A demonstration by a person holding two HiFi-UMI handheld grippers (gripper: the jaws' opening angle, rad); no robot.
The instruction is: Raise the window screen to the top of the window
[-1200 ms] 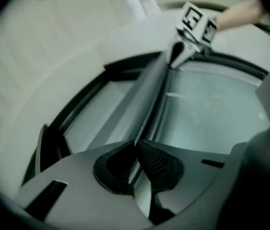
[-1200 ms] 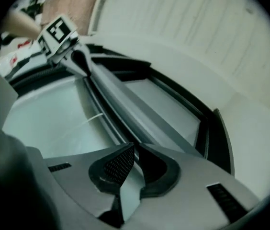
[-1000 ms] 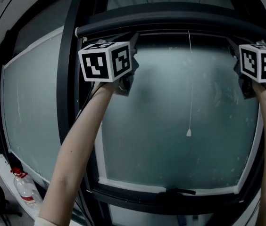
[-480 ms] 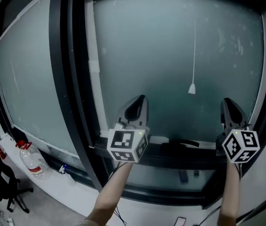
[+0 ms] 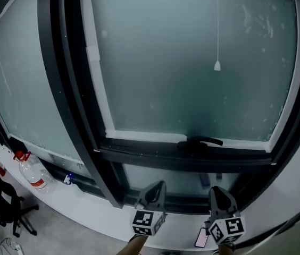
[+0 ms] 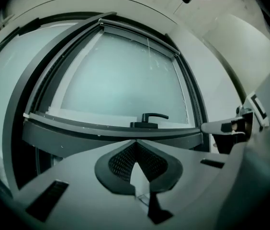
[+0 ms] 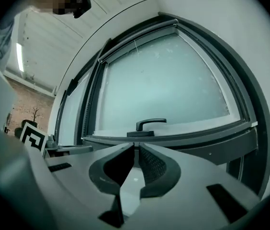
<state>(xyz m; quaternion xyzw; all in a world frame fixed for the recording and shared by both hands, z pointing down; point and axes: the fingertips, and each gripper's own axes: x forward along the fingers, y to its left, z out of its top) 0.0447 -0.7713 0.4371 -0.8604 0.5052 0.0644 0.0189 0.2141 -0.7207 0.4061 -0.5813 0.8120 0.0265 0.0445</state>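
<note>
- Holding my left gripper and my right gripper low, I have them side by side and apart, tips aimed up at the window.
- In the left gripper view, my left gripper's jaws are pressed together at the tips, with nothing between them.
- My right gripper's jaws are pressed together too, with only a thin slit between the pads, and they pinch nothing.
- The window screen is far above and ahead of both tips. Its bar runs along the top edge of the frame and touches neither tool.
- Frosted glass fills the frame between that bar and my tips.
- A thin cord hangs down the glass and ends in a small white weight, well above my right gripper.
- The dark handle lies flat on the lower rail, ahead of the tips and between the two tools, nearer my right one.
- The pale sill runs off to the left of my left gripper. A clear bottle with a red cap stands on it, well away from the tool.
- In the left gripper view my right gripper shows off to the right.
- In the right gripper view the left one's marker cube shows at the left.
</note>
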